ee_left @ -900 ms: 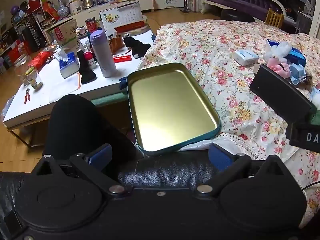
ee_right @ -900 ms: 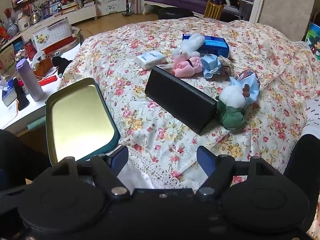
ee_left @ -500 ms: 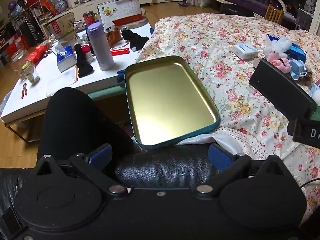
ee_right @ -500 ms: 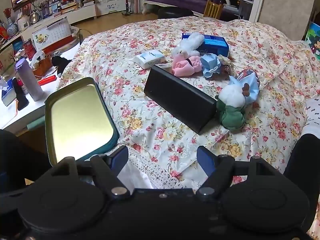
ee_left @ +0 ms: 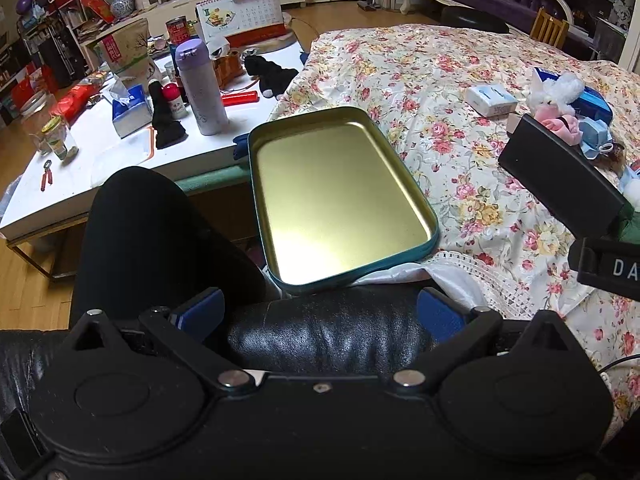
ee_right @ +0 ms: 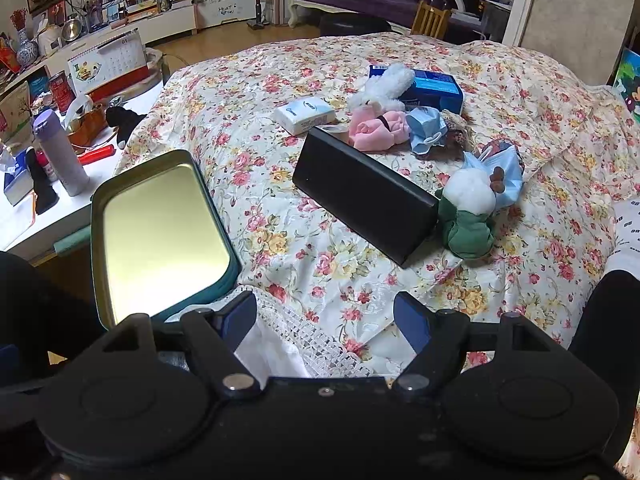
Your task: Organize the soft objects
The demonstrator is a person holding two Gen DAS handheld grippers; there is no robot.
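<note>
Jaws on my left gripper (ee_left: 320, 314) stand spread wide with nothing between them, hanging over a black leather cushion (ee_left: 328, 340). My right gripper (ee_right: 325, 318) is also open and empty, its blue pads apart above the lace hem of the floral bedspread (ee_right: 280, 80). I see the gold-lined tin tray (ee_right: 160, 224) empty at the bedspread's near left edge. The soft things lie well beyond it, behind a black case (ee_right: 360, 196): a white plush (ee_right: 384, 86), a pink cloth bundle (ee_right: 378, 128), a light-blue mask (ee_right: 426, 128), and a white-headed green doll (ee_right: 468, 212) touching the case's right end.
</note>
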